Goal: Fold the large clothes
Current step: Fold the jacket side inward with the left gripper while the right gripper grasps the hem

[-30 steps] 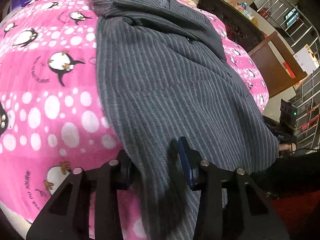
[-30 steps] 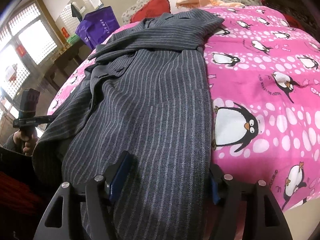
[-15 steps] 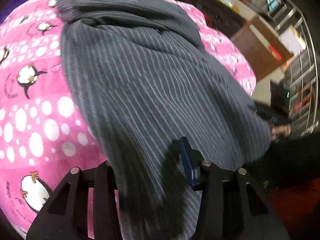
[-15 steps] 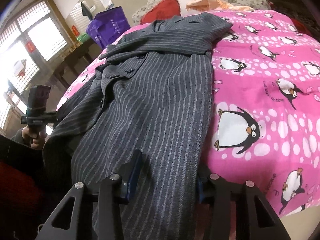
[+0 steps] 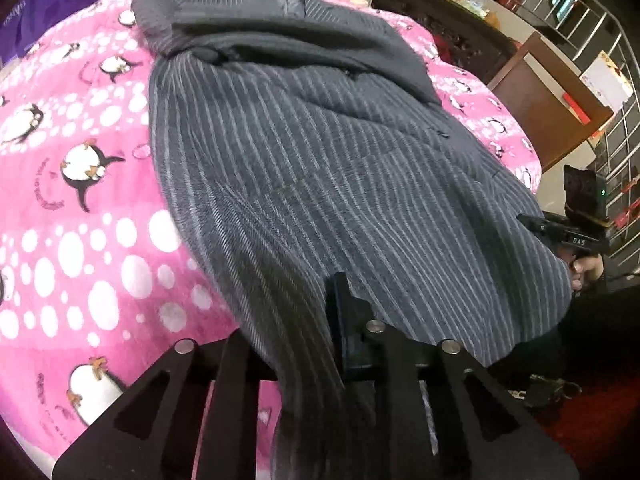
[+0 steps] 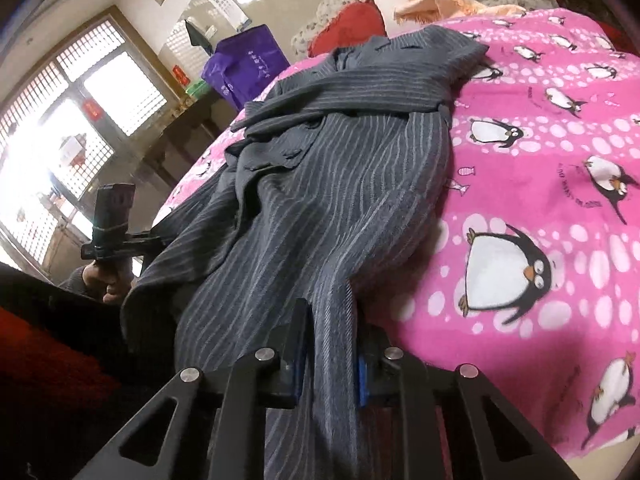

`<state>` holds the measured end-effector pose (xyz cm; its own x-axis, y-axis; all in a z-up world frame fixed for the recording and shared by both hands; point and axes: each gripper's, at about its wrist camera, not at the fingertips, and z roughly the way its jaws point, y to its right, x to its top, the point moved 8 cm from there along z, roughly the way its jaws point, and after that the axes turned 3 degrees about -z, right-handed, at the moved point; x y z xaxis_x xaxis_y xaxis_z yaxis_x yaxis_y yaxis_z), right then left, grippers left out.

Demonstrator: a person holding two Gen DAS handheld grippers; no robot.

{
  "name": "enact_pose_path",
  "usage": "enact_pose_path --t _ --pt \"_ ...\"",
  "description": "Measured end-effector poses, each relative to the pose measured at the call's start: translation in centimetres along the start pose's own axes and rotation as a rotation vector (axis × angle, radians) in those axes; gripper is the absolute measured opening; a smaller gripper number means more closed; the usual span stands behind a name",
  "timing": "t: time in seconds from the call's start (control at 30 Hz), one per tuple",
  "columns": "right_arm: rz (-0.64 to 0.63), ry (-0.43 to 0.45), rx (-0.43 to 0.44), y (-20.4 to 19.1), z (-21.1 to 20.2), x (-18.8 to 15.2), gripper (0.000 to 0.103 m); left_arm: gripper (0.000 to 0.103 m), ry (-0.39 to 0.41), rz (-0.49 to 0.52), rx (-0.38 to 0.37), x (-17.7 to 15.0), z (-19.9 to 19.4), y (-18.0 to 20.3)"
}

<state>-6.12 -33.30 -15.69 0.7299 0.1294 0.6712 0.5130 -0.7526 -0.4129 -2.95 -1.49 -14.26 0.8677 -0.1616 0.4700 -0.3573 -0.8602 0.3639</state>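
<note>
Now both grippers have pinched in since a second ago, when their fingers stood wide apart over flat cloth. The left gripper (image 5: 304, 344) is clenched on the near hem of the grey pinstriped coat (image 5: 320, 168), which bunches into a dark fold between its fingers. The right gripper (image 6: 328, 356) is likewise clamped on the coat (image 6: 340, 200) hem, a narrow ridge of cloth squeezed between blue-padded fingers (image 6: 362, 376). The hem has lifted and gathered, while the coat's collar end lies folded over at the far side of the bed, on a pink fleece blanket (image 5: 80, 220) printed with penguins and white dots. Bare blanket lies open on the outer side of the coat in each view; the coat's other edge droops off the bed's side. Beyond the collar sit a red cushion (image 6: 352, 24) and a purple bag (image 6: 244, 64). The wool looks thick and softly ribbed.
</note>
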Motion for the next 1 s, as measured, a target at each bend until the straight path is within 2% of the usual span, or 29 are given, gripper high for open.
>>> enact_pose_path --t 0.2,0.23,0.27,0.33,0.43,0.63,0.77,0.83,1.0 --pt "-0.012 -0.014 -0.008 0.3 1.2 0.6 0.02 0.018 0.014 -0.016 -0.002 0.2 -0.1 0.3" --pt "-0.021 -0.013 -0.012 0.2 1.1 0.6 0.019 0.007 0.021 -0.015 0.001 0.1 -0.3 0.3" --pt "-0.028 -0.008 -0.013 0.2 0.9 0.6 0.016 0.005 0.033 -0.012 0.008 -0.1 -0.7 0.4" --pt "-0.051 0.016 -0.013 -0.4 0.3 0.7 0.012 0.004 0.067 -0.005 0.02 0.0 -1.6 0.4" --pt "-0.045 0.092 0.052 -2.0 -1.3 1.3 0.009 0.004 0.141 -0.037 0.024 -0.3 -4.1 0.1" --pt "0.021 0.231 0.203 -4.8 -5.6 1.9 0.009 0.004 0.236 -0.136 -0.067 -2.4 -10.0 -0.9" --pt "0.069 0.307 0.239 -5.2 -8.5 2.2 0.007 0.004 0.279 -0.19 -0.155 -3.2 -12.6 -0.5" --pt "0.096 0.351 0.233 -4.8 -9.9 2.8 0.007 0.004 0.316 -0.22 -0.192 -2.3 -13.5 -0.3" --pt "0.127 0.453 0.214 -2.7 -11.9 6.8 0.006 0.004 0.42 -0.267 -0.221 3.6 -15.5 -0.9"
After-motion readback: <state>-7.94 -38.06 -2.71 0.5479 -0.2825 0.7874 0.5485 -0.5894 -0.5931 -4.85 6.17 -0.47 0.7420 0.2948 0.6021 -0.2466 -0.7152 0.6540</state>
